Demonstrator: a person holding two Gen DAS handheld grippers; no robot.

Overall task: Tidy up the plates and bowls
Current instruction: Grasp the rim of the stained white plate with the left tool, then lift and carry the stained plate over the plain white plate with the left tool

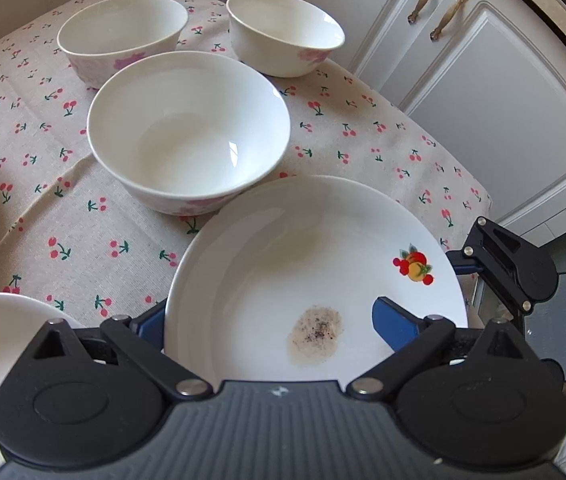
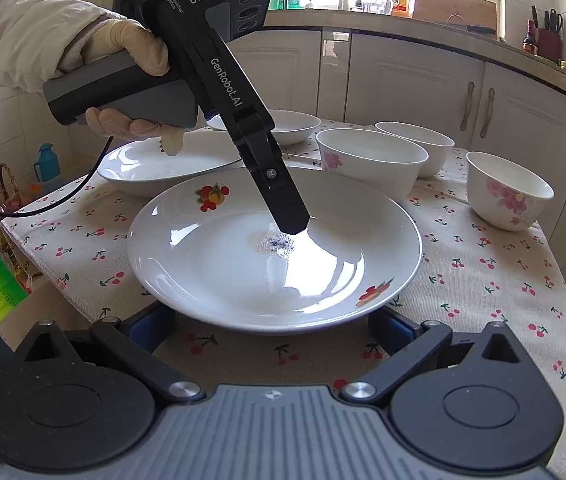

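Observation:
A white plate with fruit prints and a dark stain [image 1: 315, 276] [image 2: 275, 252] lies on the cherry-print tablecloth. My left gripper [image 1: 275, 320] straddles its near rim: one finger [image 1: 395, 326] rests inside the plate, the other is under the rim, jaws wide. From the right wrist view the left gripper's finger [image 2: 289, 208] touches the plate's middle. My right gripper [image 2: 271, 326] is open, its fingers just under the plate's near rim. Three white bowls with pink flowers [image 1: 189, 130] [image 1: 121, 36] [image 1: 283, 32] stand beyond.
Two more plates [image 2: 163, 164] [image 2: 283, 126] lie at the table's far side in the right wrist view. The tablecloth edge [image 2: 563, 320] drops off at the right. White cabinets [image 1: 483, 80] stand close behind the table. A cable [image 2: 43, 200] hangs from the left handle.

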